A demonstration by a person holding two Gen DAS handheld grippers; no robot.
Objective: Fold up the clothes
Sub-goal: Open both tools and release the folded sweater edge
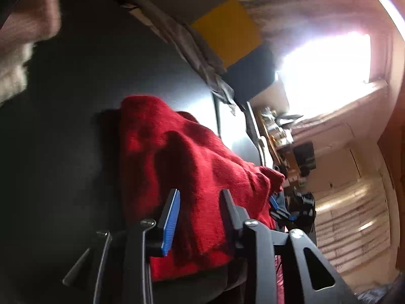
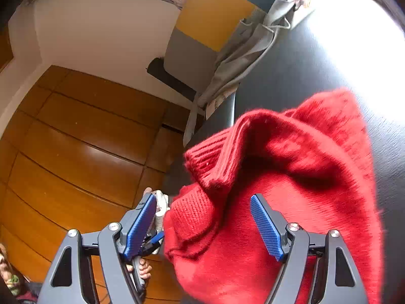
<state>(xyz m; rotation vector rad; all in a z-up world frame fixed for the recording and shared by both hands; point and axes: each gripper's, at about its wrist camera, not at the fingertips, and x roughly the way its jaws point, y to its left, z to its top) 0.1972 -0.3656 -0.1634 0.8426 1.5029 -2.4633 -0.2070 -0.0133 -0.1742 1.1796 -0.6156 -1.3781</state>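
Red sweater (image 2: 291, 177) is lying bunched between the spread fingers of both right gripper (image 2: 206, 228) and left gripper (image 1: 200, 217), gripped by neither; closing blindly risks pinching several layers.

A red knitted sweater (image 2: 291, 177) lies bunched on a dark table (image 2: 316, 63), its ribbed hem (image 2: 215, 152) folded up and hanging over the table edge. The right gripper (image 2: 205, 223) sits low in the view with its jaws wide apart; the blue pads (image 2: 265, 228) face each other, one over the red knit, the other beside it above the wooden floor (image 2: 76, 152). Part of the sweater fills the gap between the jaws, though neither pad presses it. A grey cloth (image 2: 243, 50) drapes over the far table edge, near a yellow and grey panel (image 2: 210, 12). Bright light glares on the tabletop.
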